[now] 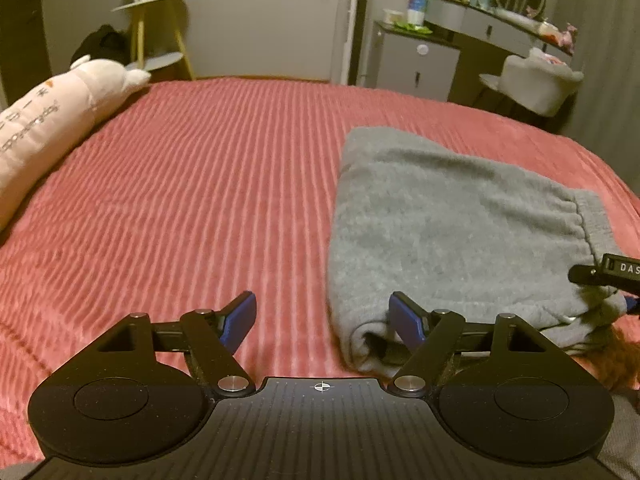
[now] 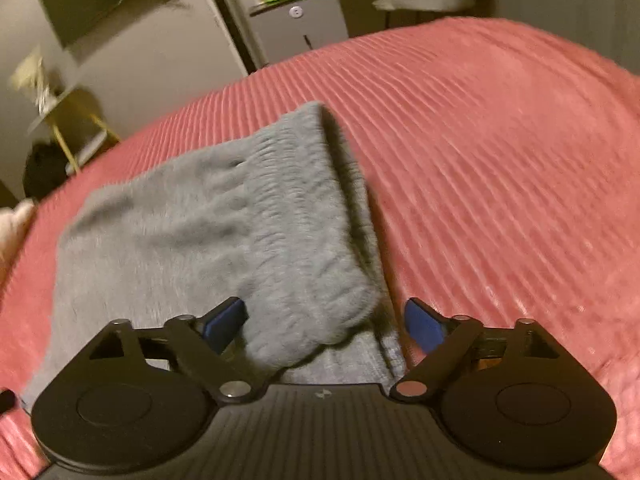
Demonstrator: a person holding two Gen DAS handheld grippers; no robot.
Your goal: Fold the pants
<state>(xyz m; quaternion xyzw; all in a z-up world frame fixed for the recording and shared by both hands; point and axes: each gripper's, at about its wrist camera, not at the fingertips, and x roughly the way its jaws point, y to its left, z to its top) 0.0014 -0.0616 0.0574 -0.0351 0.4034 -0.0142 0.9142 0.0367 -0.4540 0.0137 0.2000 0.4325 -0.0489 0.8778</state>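
The grey fleece pants (image 1: 448, 232) lie folded in a thick bundle on the red ribbed bedspread (image 1: 200, 200). My left gripper (image 1: 322, 320) is open at the bundle's near left corner, with its right pad against the rolled fold. In the right wrist view the pants (image 2: 208, 232) show their elastic waistband on top. My right gripper (image 2: 324, 326) is open, with the waistband's near corner lying between its fingers. The right gripper's tip also shows at the right edge of the left wrist view (image 1: 608, 274), by the waistband.
A long pale plush pillow (image 1: 52, 120) lies along the bed's left side. Beyond the bed stand a yellow-legged side table (image 1: 156, 32), a small grey cabinet (image 1: 412, 60), a dresser with a mirror (image 1: 500, 20) and a pale chair (image 1: 540, 80).
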